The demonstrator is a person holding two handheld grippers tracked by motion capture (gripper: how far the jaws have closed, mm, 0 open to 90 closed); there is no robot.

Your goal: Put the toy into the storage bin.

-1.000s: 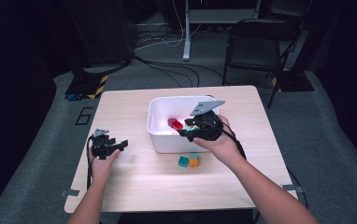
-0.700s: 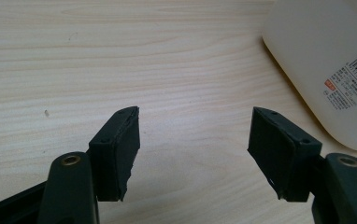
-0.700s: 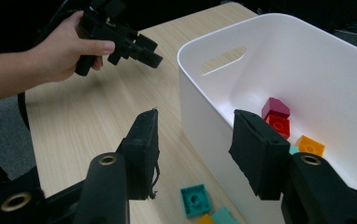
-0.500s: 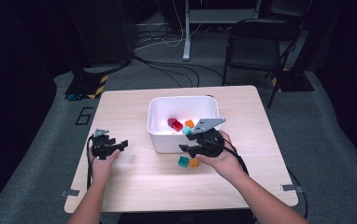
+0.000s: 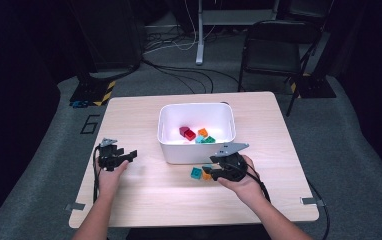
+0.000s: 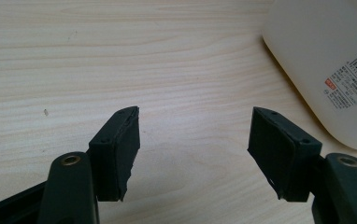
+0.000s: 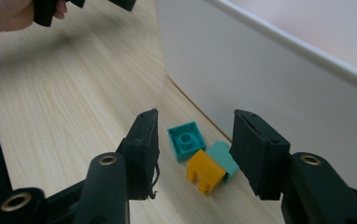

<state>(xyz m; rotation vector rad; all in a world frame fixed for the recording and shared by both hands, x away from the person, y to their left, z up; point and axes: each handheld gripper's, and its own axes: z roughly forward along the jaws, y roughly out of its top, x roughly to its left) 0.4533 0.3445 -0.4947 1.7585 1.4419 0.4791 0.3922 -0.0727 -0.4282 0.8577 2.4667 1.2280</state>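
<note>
Hidden: second teal plastic brick half under orange plastic brick | Orientation: orange brick's length diagonal | right gripper parted, empty | left gripper parted, empty

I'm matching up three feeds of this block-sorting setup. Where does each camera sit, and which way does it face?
High view: above the person's side, looking forward and down on the table; both forearms, left gripper, right gripper.
Left gripper view: rides the left gripper, facing bare wood and the white bin; open jaws.
Right gripper view: rides the right gripper, facing the teal block and orange block.
All three share the bin.
</note>
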